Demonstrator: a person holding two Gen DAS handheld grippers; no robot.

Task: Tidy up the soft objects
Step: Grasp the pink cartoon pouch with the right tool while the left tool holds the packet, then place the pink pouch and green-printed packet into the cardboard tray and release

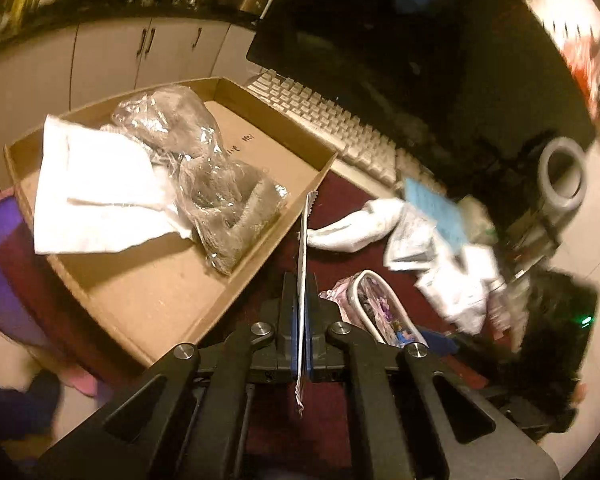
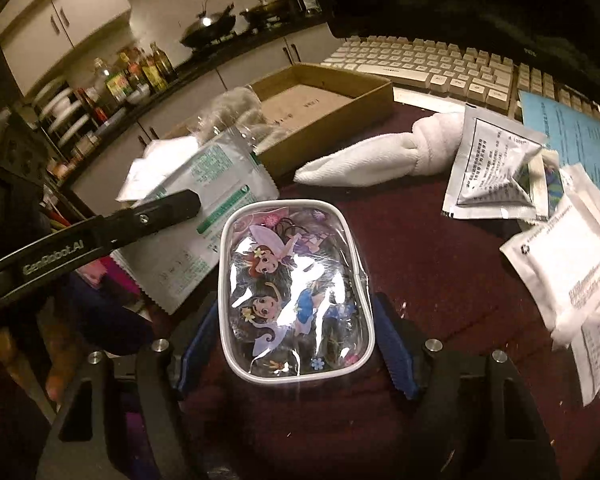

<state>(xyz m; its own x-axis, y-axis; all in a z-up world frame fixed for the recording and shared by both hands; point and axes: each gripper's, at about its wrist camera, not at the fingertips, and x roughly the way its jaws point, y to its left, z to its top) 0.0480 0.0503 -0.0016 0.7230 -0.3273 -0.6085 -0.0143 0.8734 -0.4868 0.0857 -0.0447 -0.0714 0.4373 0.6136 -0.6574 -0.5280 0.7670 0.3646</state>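
Edge-on between its blue pads, the left gripper is clamped on a flat green-and-white sachet, whose serrated end reaches toward the near right wall of the cardboard tray. From the right wrist view the same sachet shows its printed face, held just above the table beside the tray, with the black finger of the left tool lying across it.

Inside the tray sit a white cloth at the left side and a clear plastic bag holding grey fluffy fabric next to it, partly overlapping the cloth; the rest of the tray floor is bare brown card.

The right gripper has its fingers spread wide on either side of a clear zip pouch with cartoon fairies; the blue pads look close to the pouch's edges, though I cannot tell whether they touch it. That pouch lies on the dark red table surface, right of the tray.

Also right of the tray, a knotted white towel rests on the table, with white printed packets and a blue paper sheet beyond it. A white keyboard runs behind the tray, under a dark monitor.
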